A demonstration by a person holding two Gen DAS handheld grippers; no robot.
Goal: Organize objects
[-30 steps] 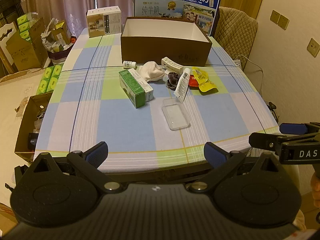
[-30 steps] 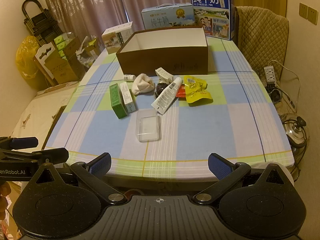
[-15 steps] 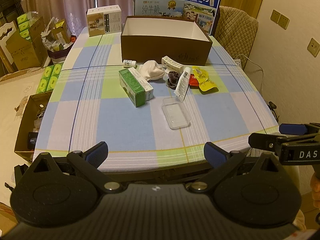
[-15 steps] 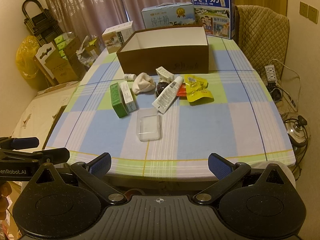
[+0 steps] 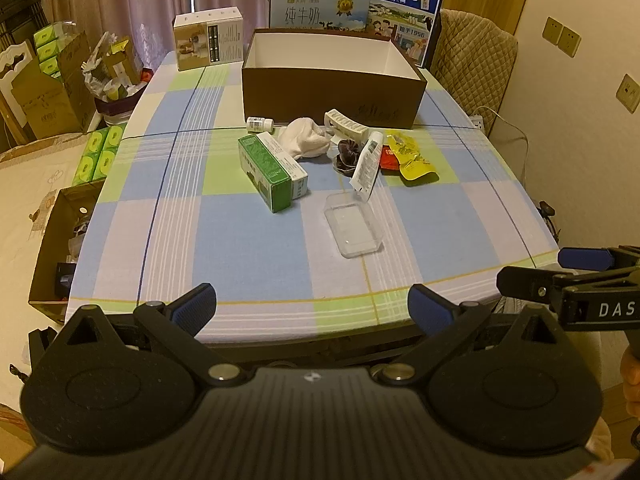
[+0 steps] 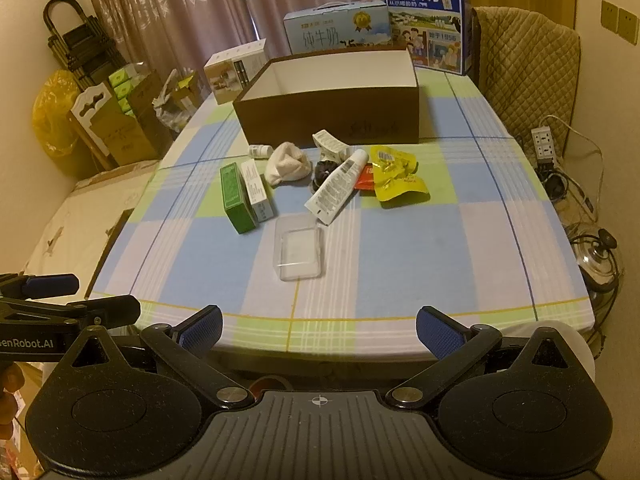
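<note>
An open brown cardboard box stands at the far middle of the checked table. In front of it lie a green carton, a small white bottle, a white cloth, a white tube, a yellow pouch and a clear plastic tray. My left gripper and right gripper hover open at the table's near edge, holding nothing. Each shows at the other view's side.
Milk cartons and a white box stand behind the brown box. A quilted chair is at the far right. Cardboard boxes and green packs crowd the floor on the left; a power strip and pot lie right.
Both grippers have crept slightly forward toward the table. Nothing on the table has moved.
</note>
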